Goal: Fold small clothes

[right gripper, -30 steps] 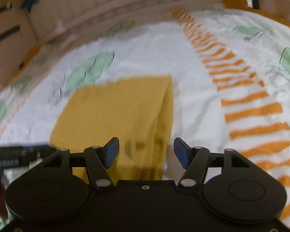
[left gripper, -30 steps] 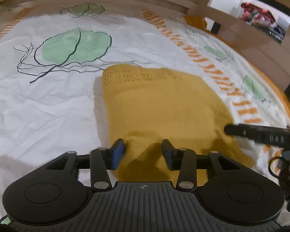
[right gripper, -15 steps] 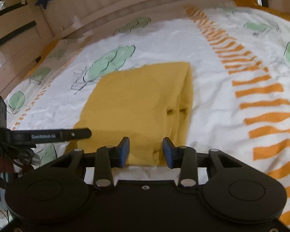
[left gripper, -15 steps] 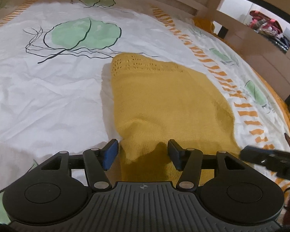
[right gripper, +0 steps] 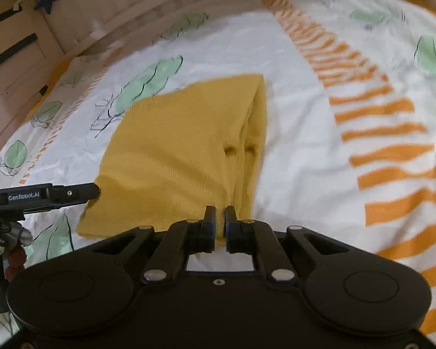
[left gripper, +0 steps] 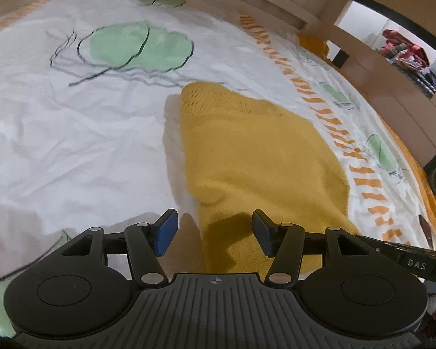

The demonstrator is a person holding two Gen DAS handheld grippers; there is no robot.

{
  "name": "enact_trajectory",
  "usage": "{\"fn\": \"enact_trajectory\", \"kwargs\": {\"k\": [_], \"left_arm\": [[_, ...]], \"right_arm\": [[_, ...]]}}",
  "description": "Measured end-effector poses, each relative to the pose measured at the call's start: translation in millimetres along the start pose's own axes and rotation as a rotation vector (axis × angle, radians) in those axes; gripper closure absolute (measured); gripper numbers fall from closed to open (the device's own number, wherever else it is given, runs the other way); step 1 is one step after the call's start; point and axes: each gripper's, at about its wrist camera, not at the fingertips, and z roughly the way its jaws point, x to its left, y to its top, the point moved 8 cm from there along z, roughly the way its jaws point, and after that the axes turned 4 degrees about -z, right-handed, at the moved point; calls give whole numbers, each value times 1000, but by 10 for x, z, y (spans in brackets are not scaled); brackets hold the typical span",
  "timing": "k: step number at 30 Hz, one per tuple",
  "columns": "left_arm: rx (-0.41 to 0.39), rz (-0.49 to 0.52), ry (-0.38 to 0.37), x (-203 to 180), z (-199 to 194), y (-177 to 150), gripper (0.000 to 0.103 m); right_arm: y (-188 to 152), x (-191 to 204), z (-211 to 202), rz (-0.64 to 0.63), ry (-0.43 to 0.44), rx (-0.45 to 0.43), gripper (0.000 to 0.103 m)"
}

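Yellow knit (right gripper: 174,151) flat on the leaf-print sheet (left gripper: 72,145), already doubled over along its right side. Right gripper (right gripper: 220,224) pinched tight on the near right corner, cloth drawn up into a ridge. Left gripper (left gripper: 215,232) spread wide over the near left corner, gripping nothing yet. Best to drop the left low enough to catch both layers — then close firmly, lift level with the right, and carry the near edge evenly toward the far hem (left gripper: 206,99).
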Motion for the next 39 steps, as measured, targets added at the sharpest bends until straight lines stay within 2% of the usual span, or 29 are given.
{"fn": "enact_trajectory", "kwargs": {"k": [1,3,5,7,10,12,13,17,19,21,23,25,28,33,39], "left_arm": [[6,-11,-2,15,11,-11,49],[24,-34,-11,45,40,-34,49],[42,-60,-24,69,68,-60,49],[63,-87,-52,65,100,-87,49],[89,-130,-101,24,151,-153,50],[87,-135,-116,-25,144,-214,64],[89,-129,-115,-41,137,-242,76],[96,-184,-137,10,83,-301,80],[105,-214,-153,39,63,-291,80],[96,-202,-147,41,66,-243,79],[65,-200,-131,48,84,-188,68],[45,-216,-123,59,123,-147,64],[52,-209,-144,38,209,-132,60],[48,-159,-191,-66,333,-89,57],[71,-218,-288,-121,527,15,56]], "right_arm": [[21,8,-22,-1,5,-10,80],[102,15,-77,1,13,-49,77],[199,-3,-128,4,16,-91,42],[322,-33,-149,12,31,-125,28],[492,-93,-93,28,44,-149,28],[583,-159,-21,37,40,-158,28],[626,-196,19,49,45,-157,28],[714,-315,153,101,75,-142,28],[741,-380,232,114,79,-129,27],[757,-436,315,122,84,-112,24],[771,-478,418,132,99,-90,16],[773,-507,514,144,115,-68,16],[768,-531,655,149,141,-46,15],[822,-522,832,180,245,-57,13],[959,-493,1048,232,349,-82,12]]}}
